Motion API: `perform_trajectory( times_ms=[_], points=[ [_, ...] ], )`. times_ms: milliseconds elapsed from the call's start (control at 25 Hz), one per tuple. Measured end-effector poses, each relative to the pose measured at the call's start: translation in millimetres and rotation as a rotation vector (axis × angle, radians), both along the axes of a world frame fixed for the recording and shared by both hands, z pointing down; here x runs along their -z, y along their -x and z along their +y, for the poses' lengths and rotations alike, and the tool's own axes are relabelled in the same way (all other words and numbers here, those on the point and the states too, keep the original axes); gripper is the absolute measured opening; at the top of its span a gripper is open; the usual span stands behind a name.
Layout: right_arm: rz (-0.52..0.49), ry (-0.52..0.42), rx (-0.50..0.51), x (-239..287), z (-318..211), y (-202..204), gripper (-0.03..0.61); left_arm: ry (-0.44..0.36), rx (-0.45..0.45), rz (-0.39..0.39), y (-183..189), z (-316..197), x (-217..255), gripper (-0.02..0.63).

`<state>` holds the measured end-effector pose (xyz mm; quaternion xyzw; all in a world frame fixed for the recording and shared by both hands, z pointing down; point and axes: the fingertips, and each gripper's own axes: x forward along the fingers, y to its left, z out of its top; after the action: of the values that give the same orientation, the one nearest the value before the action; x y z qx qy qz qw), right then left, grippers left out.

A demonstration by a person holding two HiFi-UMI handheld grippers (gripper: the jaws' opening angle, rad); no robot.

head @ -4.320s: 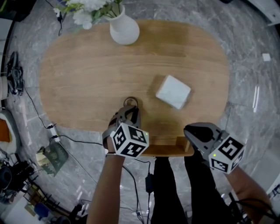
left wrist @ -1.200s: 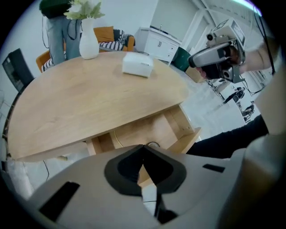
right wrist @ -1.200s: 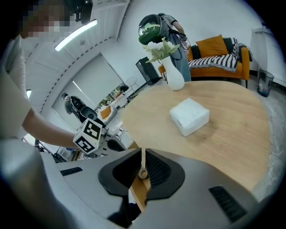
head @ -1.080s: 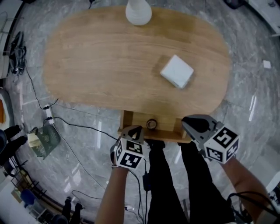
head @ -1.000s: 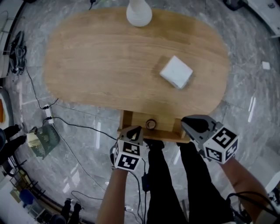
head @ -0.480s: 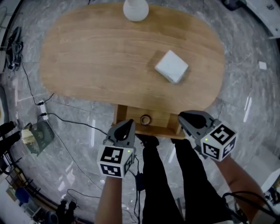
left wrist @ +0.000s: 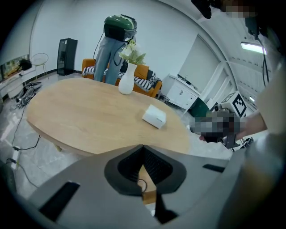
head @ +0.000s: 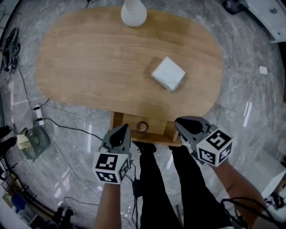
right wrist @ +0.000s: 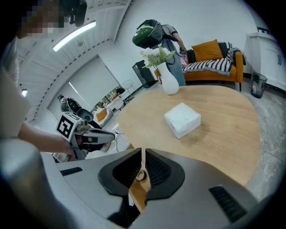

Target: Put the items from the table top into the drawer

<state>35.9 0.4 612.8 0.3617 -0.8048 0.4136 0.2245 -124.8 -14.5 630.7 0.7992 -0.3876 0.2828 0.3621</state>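
Beyond the drawer (head: 117, 121), the white box (head: 168, 74) — right gripper (head: 178, 121) nearer
Both the left gripper (head: 123, 128) and right gripper flank the open drawer, jaws closed, empty; the box lies past it on the table (head: 89, 67), rightward, turned cornerwise.

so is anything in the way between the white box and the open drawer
Nothing visible. Only bare table lies between the white box and the open drawer. The vase stands at the far edge, off that line. A small ring already lies in the drawer.
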Motion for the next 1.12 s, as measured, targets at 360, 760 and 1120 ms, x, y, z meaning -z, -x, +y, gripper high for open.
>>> perform_trajectory(
  times_ms=[360,760,1120],
  points=[
    [-0.093,0.06,-0.07,-11,-9,-2,0.048,0.019,0.008,0.007,-10,-4,-7,0.0],
    [-0.201,0.166,-0.25,-40,-42,-24,0.051,0.038,0.044,0.02,-18,-7,-18,0.0],
    [-0.296,0.268,-0.396,-63,-71,-42,0.106,0.05,0.075,0.034,-23,-11,-23,0.0]
  ],
)
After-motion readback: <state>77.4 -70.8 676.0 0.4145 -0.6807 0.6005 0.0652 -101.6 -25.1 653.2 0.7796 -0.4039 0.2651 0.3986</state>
